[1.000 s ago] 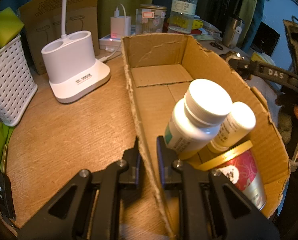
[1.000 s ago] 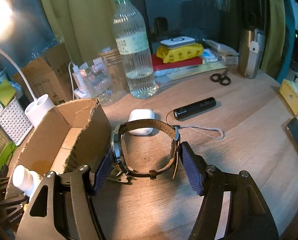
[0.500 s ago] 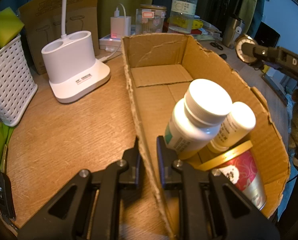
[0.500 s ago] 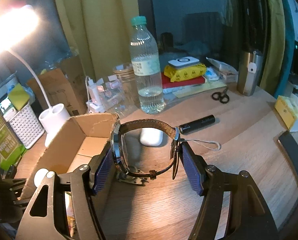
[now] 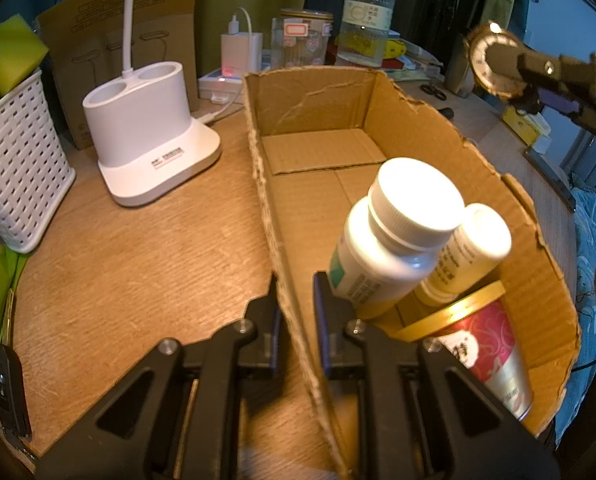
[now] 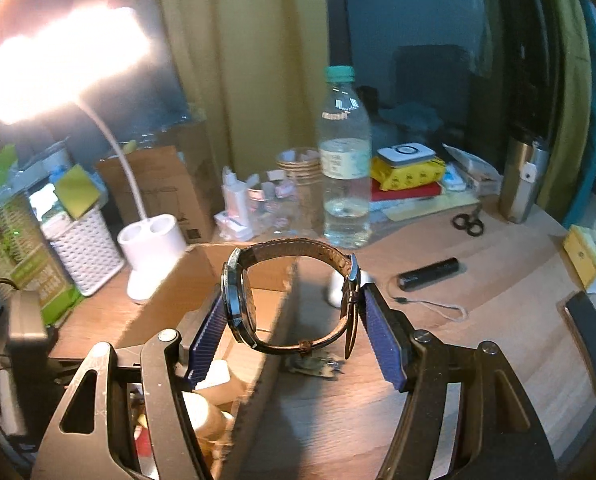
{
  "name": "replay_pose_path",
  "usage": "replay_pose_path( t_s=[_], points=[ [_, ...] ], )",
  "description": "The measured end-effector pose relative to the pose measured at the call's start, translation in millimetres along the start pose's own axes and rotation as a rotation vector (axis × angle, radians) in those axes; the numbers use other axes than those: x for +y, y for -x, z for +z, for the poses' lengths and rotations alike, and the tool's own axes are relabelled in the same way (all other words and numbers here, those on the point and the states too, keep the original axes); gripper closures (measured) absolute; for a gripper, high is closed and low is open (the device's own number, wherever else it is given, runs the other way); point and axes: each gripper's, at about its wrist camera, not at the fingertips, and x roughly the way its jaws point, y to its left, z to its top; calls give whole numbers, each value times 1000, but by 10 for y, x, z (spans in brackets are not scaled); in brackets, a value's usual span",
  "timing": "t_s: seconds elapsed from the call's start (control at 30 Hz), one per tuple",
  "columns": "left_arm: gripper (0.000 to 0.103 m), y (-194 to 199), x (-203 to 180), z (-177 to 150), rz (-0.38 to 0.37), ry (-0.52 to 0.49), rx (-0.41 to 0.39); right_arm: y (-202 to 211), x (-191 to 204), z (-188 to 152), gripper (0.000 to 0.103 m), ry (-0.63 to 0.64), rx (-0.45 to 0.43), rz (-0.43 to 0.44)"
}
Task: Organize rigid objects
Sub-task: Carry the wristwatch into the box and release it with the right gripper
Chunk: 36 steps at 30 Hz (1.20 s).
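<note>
My left gripper [image 5: 296, 312] is shut on the left wall of an open cardboard box [image 5: 317, 184]. Inside the box stand a large white bottle [image 5: 393, 232], a smaller white-capped bottle [image 5: 469, 252] and a red can with a gold rim [image 5: 485, 352]. My right gripper [image 6: 294, 320] is shut on a wristwatch [image 6: 294, 292] with a brown leather strap, held in the air over the box's right wall [image 6: 274, 332]. The watch's face [image 5: 487, 66] shows in the left wrist view, high at the right above the box.
A white lamp base [image 5: 150, 132], a white basket [image 5: 14, 156] and a car key [image 5: 8, 392] lie left of the box. Behind and right are a water bottle [image 6: 343, 176], a white earbud case [image 6: 337, 292], a black flashlight [image 6: 427, 274], scissors [image 6: 467, 222] and a steel cup [image 6: 521, 180].
My right gripper has risen and moved left with the watch, from above the table to over the box's right wall. My left gripper has kept its hold on the box wall.
</note>
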Motion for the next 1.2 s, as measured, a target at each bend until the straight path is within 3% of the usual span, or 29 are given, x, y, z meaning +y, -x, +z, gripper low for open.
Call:
replay_pose_path(
  t_s=[0.57, 1.2],
  points=[
    [88, 0, -1, -3, 0, 0, 0, 28, 470, 38, 34, 97, -5, 81],
    [88, 4, -8, 1, -1, 2, 0, -246, 613, -110, 34, 126, 79, 115]
  ],
)
